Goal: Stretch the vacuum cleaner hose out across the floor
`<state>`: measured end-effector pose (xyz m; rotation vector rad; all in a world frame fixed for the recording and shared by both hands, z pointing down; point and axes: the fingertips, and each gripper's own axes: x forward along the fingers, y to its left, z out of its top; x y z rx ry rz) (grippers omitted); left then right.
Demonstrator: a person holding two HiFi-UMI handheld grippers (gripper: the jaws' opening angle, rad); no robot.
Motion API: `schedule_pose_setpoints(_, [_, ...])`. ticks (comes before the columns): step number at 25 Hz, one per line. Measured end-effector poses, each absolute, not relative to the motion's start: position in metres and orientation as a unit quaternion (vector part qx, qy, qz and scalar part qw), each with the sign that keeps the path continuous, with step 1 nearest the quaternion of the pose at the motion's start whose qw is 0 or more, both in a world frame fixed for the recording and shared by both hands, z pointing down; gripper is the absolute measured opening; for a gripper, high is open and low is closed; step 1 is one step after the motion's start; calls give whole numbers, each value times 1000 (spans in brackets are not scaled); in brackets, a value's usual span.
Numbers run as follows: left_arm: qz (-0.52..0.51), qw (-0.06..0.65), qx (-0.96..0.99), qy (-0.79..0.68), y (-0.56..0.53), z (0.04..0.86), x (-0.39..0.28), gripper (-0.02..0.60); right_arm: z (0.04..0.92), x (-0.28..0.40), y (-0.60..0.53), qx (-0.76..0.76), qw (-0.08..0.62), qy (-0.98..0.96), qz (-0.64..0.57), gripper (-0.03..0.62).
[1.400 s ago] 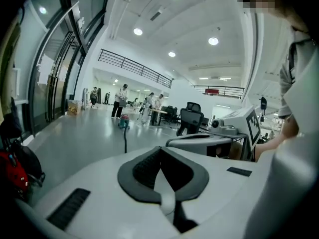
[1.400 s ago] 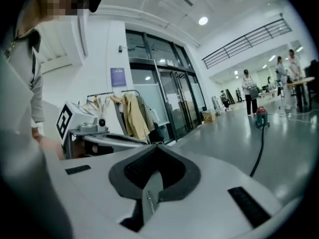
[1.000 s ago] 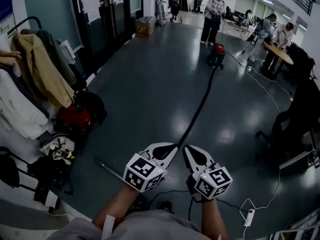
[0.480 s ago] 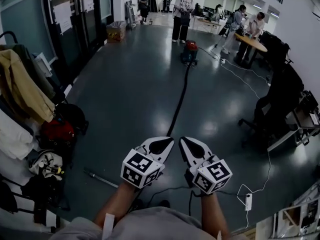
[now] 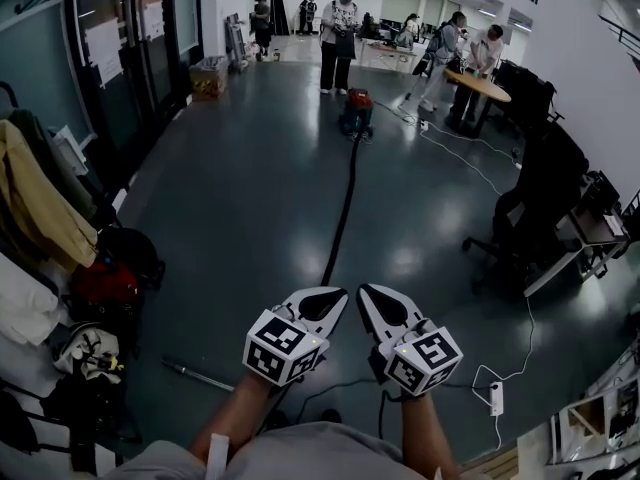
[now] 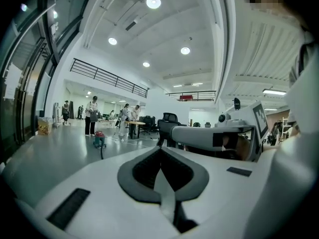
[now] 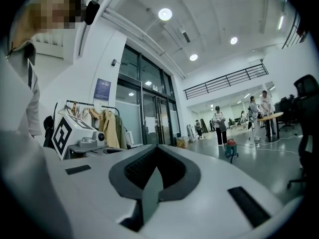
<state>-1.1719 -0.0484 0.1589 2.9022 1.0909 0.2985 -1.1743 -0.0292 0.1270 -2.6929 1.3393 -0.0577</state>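
Observation:
A black vacuum hose (image 5: 342, 208) lies in a nearly straight line across the dark floor, from the red and teal vacuum cleaner (image 5: 356, 113) towards me. Its near end passes out of sight under my grippers. The left gripper (image 5: 336, 297) and the right gripper (image 5: 367, 294) hang side by side above the floor, both shut and holding nothing. In the left gripper view the shut left gripper (image 6: 160, 151) points at the far vacuum cleaner (image 6: 99, 139). In the right gripper view the right gripper (image 7: 158, 149) is shut and empty too, with the vacuum cleaner (image 7: 230, 148) far off.
A metal wand (image 5: 195, 373) lies on the floor at my left. A coat rack (image 5: 40, 208) and bags (image 5: 100, 283) line the left wall. At the right are an office chair (image 5: 530, 208), a white cable and a power strip (image 5: 492, 400). People (image 5: 338, 28) stand beyond the vacuum cleaner.
The head view has swung, so the vacuum cleaner and hose sit further left in the picture. Both grippers stay shut, empty and side by side.

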Motion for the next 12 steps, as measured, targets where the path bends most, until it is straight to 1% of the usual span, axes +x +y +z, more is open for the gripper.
schedule_pose_setpoints(12, [97,4,923,372,-39,155,-1170,8,128,-1174,-25,-897,65,437,-19,6])
